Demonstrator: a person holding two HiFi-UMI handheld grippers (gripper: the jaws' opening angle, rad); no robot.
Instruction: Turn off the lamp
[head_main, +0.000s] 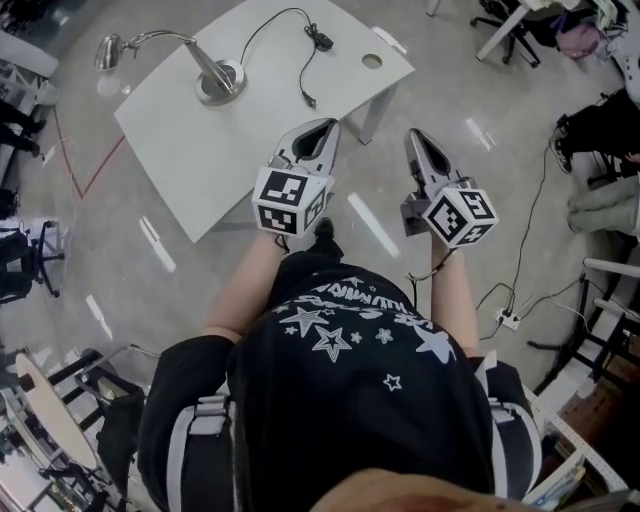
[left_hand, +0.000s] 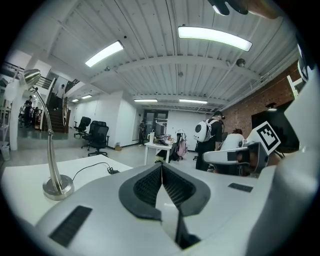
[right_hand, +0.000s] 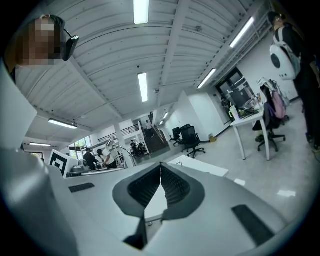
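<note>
left gripper (head_main: 322, 128) and right gripper (head_main: 414, 137) both clenched, empty, silver gooseneck desk lamp (head_main: 220, 82) ahead-left of left gripper, on white table (head_main: 200, 155), glossy grey floor (head_main: 450, 70), open office, ceiling strip lights (left_hand: 215, 38)

1 lamp (head_main: 219, 82) stands on 1 white tabletop (head_main: 230, 150), along with 1 black cable (head_main: 322, 41). 2 hand-held grippers are in view, 1 left hand-held gripper (head_main: 326, 126) and 1 right hand-held gripper (head_main: 414, 136), carrying 2 marker cubes (head_main: 290, 200) (head_main: 460, 217), 1 apiece. 1 white power strip (head_main: 509, 320) lies on the floor (head_main: 120, 250).
</note>
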